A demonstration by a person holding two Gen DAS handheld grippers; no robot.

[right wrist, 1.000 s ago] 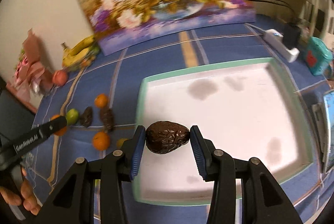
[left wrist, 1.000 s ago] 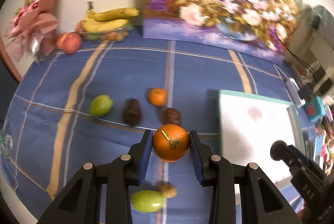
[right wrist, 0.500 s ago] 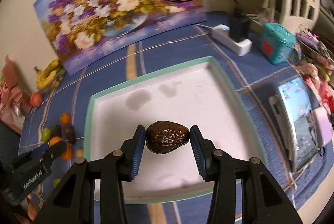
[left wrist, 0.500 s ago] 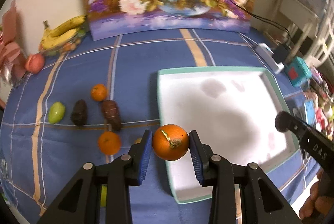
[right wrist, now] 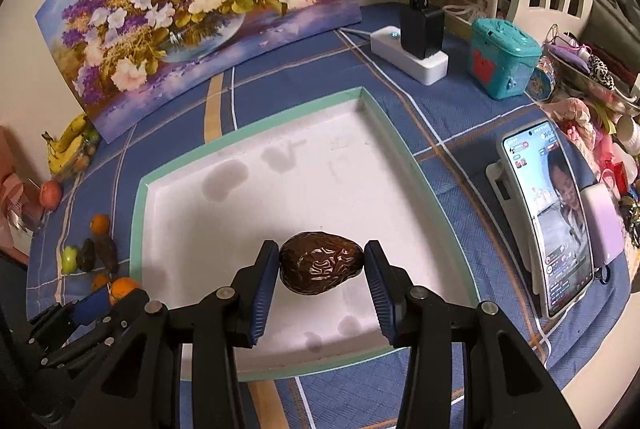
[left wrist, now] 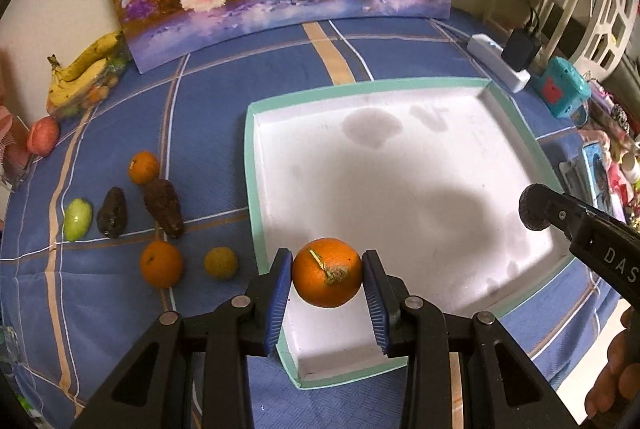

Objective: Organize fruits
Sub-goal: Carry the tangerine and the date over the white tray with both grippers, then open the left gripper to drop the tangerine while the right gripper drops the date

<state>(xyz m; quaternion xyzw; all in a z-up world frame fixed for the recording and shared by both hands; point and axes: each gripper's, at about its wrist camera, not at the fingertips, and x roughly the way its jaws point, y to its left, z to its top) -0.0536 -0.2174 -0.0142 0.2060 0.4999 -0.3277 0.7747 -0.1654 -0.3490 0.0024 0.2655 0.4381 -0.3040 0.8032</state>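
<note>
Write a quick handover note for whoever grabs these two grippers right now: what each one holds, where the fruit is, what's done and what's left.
Left gripper: shut on an orange, held over the near left corner of the white tray.
Right gripper: shut on a dark avocado, held over the tray's near side.
Done: both fruits picked up; nothing lies in the tray yet.
Left: set both down in the tray, then fetch the rest from the blue cloth left of it: two oranges, two dark avocados, a green fruit and a small yellow fruit.
</note>
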